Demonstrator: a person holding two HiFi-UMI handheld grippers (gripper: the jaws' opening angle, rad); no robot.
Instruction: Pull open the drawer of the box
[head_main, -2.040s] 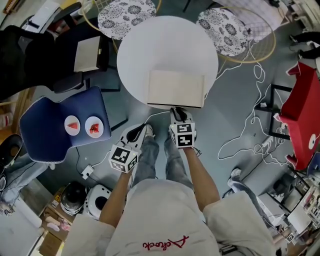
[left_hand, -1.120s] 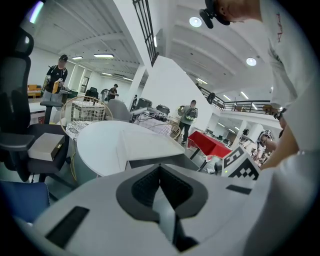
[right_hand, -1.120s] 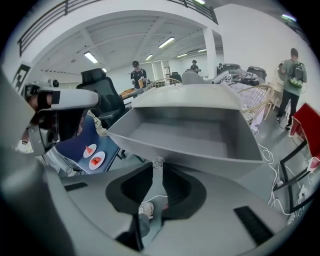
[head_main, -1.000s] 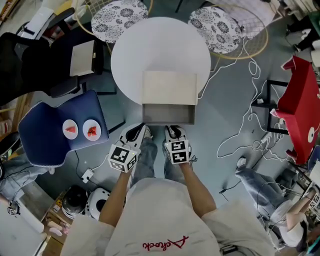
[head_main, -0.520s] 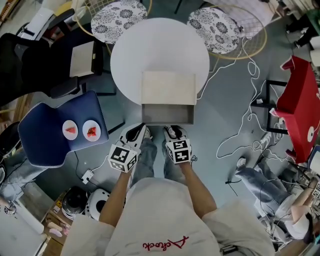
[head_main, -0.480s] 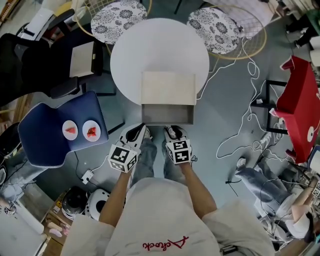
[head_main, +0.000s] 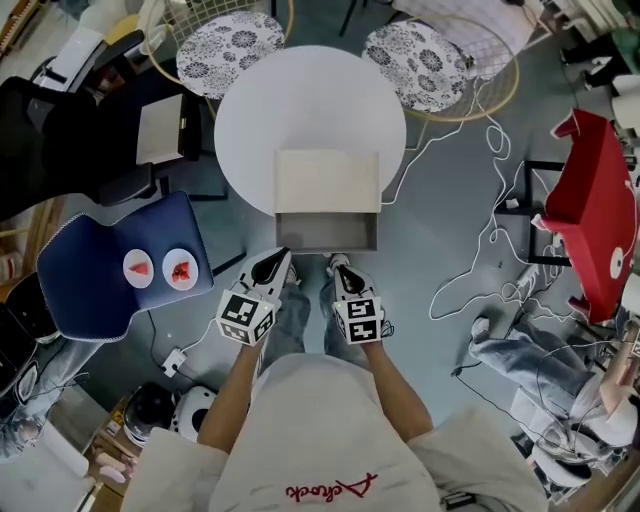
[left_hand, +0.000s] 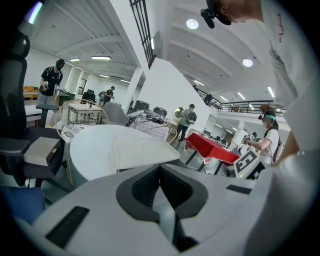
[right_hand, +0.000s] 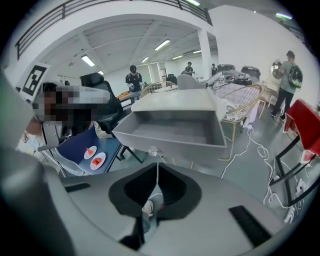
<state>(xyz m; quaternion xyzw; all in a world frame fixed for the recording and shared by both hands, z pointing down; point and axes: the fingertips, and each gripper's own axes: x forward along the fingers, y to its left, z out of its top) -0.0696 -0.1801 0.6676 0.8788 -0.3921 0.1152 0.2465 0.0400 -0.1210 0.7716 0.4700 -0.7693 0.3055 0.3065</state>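
On my feed, the shallow grey drawer (head_main: 327, 233) stands pulled out of the flat beige box (head_main: 327, 181), jutting past the near edge of the round white desk (head_main: 300, 90) on which the box sits. Through the right gripper view I look into the drawer's bare grey inside, with its small clear knob (right_hand: 152, 150) on the front wall.

The right gripper (right_hand: 157, 167) has its fingers clenched together on nothing, and the knob sits just beyond their tips; I cannot tell whether they touch it.

The left gripper (left_hand: 160, 168) is likewise pressed closed and empty. In the head view it hangs below the drawer's left corner, a little apart from it. A blue padded chair (head_main: 120, 225) carrying two small white plates (head_main: 139, 268) stands to the left.
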